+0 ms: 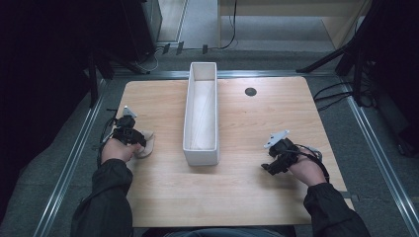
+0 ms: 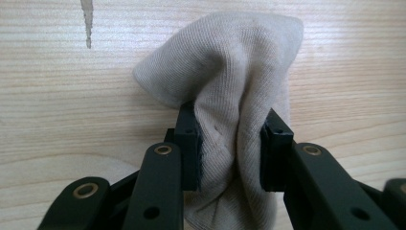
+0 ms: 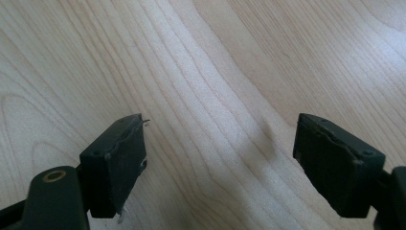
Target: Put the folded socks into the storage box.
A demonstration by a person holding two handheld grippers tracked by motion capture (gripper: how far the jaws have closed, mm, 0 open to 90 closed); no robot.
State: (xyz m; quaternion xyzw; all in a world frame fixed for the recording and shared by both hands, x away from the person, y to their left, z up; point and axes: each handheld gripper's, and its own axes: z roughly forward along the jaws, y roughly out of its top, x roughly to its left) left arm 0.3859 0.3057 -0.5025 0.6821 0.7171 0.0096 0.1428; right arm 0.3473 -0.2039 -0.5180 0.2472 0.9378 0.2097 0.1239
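Dark jacket sleeves [image 1: 106, 197] cover both forearms. Each black gripper, left gripper [image 1: 129, 132] and right gripper [image 1: 276, 158], carries a grey triangular plate, brass-ringed pivots and trailing black cable.

The left gripper [image 2: 230, 148] is clamped on a beige sock [image 2: 230, 72]; the right gripper [image 3: 220, 163] hangs low, jaws spread wide.

a long bin [image 1: 201, 116] is set lengthwise on the middle of the table [image 1: 247, 192], running from near the far edge toward the person. a cloth [image 1: 145, 143] is lain on the table to the left of the bin, near its close end, and is pinched between the jaws of the left hand-held gripper [image 1: 132, 139]. the right hand-held gripper [image 1: 271, 168] is held to the right of the bin, well apart from it. a small round hole [image 1: 250, 91] is found in the table behind it, right of the bin's far end.
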